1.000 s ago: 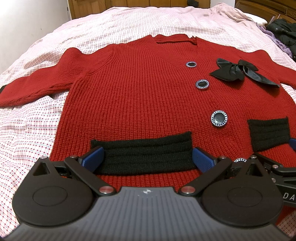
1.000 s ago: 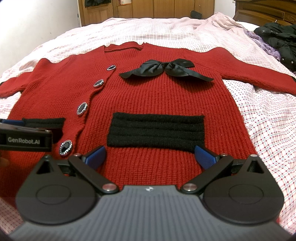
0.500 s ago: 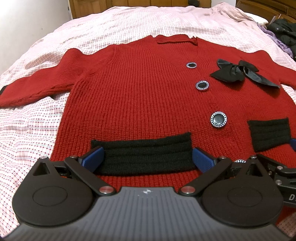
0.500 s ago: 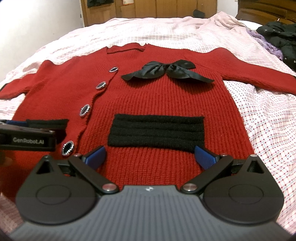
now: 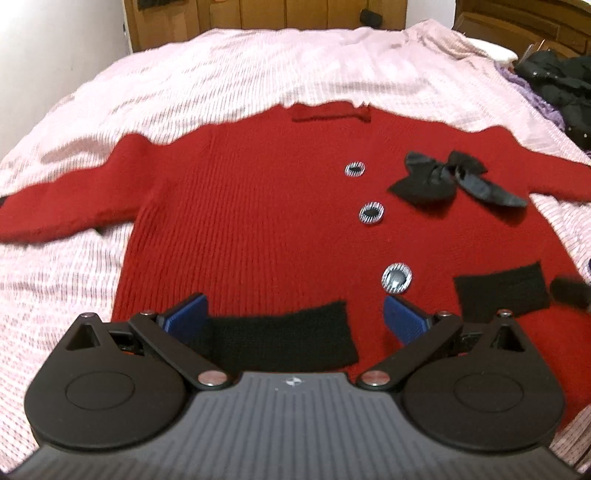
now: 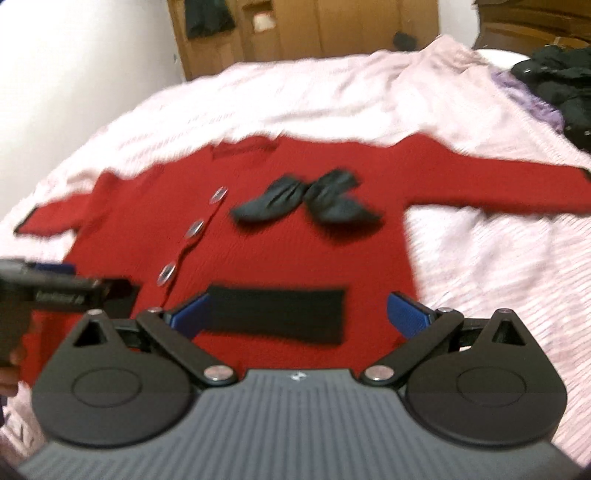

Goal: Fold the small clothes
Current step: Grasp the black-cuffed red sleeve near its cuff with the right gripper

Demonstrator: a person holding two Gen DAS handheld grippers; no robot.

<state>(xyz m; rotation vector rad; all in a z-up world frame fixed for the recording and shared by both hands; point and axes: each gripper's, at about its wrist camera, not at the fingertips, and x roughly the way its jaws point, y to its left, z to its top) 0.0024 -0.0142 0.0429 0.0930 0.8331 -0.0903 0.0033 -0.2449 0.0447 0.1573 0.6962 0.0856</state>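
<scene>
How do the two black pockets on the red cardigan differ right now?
In the left wrist view, the left pocket sits between the left gripper's open fingers, partly hidden; the right pocket lies clear, beside them. The left pocket looks wider, the right one shorter. Both are black ribbed knit on the red cardigan.

Bed (image 5: 258,85): covered by a pink checked sheet. Dark clothes (image 5: 557,88) piled at its right edge. Wooden wardrobe (image 6: 332,26) behind; white wall (image 5: 55,48) left.

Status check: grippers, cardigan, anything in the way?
Left gripper open, empty, over hem. Right gripper open, empty. Red cardigan flat on bed, unfolded, sleeves out. Black bow lying on chest.
</scene>
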